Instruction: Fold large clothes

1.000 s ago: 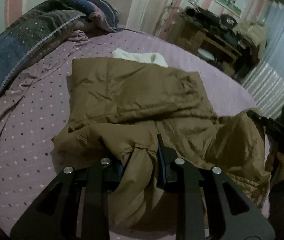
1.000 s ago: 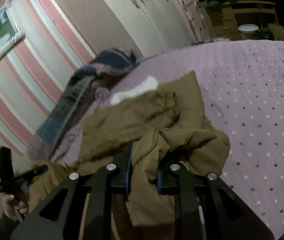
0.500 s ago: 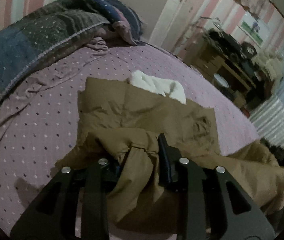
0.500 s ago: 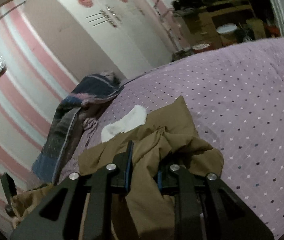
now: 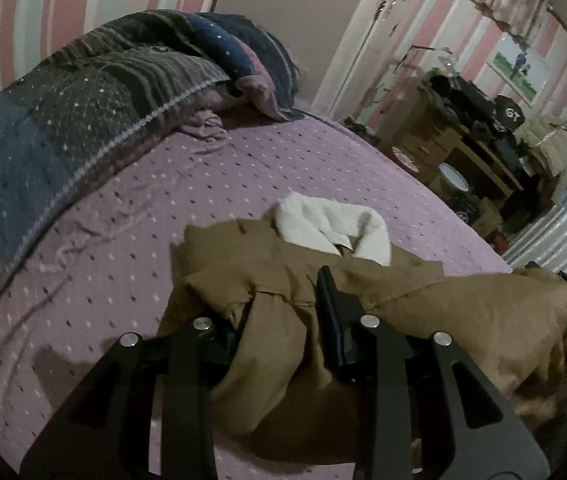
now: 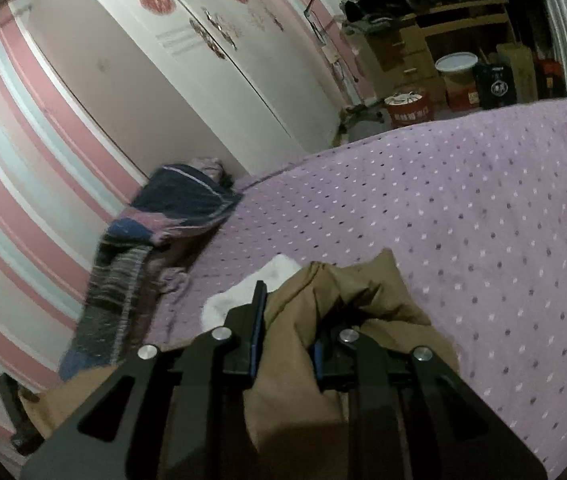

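Observation:
A large brown jacket point(image 5: 463, 312) with a white fleece collar point(image 5: 331, 228) lies on a purple dotted bed point(image 5: 163, 184). My left gripper point(image 5: 279, 320) is shut on a bunched fold of the brown jacket and holds it above the bed. My right gripper point(image 6: 287, 320) is shut on another fold of the brown jacket point(image 6: 367, 296), with the white collar point(image 6: 235, 300) just left of its fingers. The jacket's lower part is folded over toward the collar. The right gripper's body shows at the far right edge of the left wrist view.
A dark patterned quilt point(image 5: 83, 112) is heaped along the bed's left side by the striped wall; it also shows in the right wrist view point(image 6: 155, 232). White wardrobe doors point(image 6: 223, 60) stand beyond the bed. A cluttered wooden desk point(image 5: 463, 136) and boxes stand past the bed's far edge.
Both grippers carried their folds of the jacket forward toward the collar. The jacket's spread lower part has been drawn over its upper part, and more of the bed shows.

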Tool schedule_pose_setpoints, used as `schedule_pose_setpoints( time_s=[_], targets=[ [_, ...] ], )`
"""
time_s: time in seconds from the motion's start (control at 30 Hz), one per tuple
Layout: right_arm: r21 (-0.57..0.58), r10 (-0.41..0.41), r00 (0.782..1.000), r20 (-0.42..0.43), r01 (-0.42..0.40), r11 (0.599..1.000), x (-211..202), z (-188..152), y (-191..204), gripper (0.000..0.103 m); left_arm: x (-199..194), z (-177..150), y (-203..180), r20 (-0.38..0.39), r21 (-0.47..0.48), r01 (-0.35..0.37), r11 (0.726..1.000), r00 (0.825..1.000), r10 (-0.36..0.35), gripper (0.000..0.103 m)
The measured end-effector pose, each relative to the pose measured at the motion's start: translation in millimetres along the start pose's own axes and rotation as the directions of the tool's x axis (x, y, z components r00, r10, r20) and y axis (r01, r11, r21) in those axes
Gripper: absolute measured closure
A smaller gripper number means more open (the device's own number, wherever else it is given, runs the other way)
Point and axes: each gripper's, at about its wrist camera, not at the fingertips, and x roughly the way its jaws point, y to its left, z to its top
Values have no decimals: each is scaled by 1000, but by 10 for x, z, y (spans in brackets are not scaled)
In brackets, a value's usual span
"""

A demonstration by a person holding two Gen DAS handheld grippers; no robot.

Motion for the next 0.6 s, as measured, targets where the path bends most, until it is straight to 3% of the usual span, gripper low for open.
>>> schedule_pose_setpoints(
  time_s=[0.1, 0.2, 0.37, 0.5, 0.6],
  targets=[
    [0, -52, 997, -54, 53, 999, 370, 116, -19, 84, 292, 145, 101, -52, 10, -31, 999, 998, 31, 69],
    [-23, -123, 984, -131, 120, 992, 840, 96, -89, 84, 759, 204, 157, -128, 90, -83, 992, 987, 95, 69],
    [-96, -234, 943, -237, 217, 971, 1451, -43, -183, 84, 1353, 166, 362, -238, 95, -98, 991, 964, 118, 68],
    [-151, -296, 914, -279, 263, 953, 1677, -96, -151, 84, 1548, 154, 426, -279, 64, -108, 992, 953, 122, 68],
    [-137, -299, 898, -323, 268, 954, 1739, -38, -178, 83, 1550, 232, 428, -327, 42, -100, 994, 939, 108, 66]
  ],
)
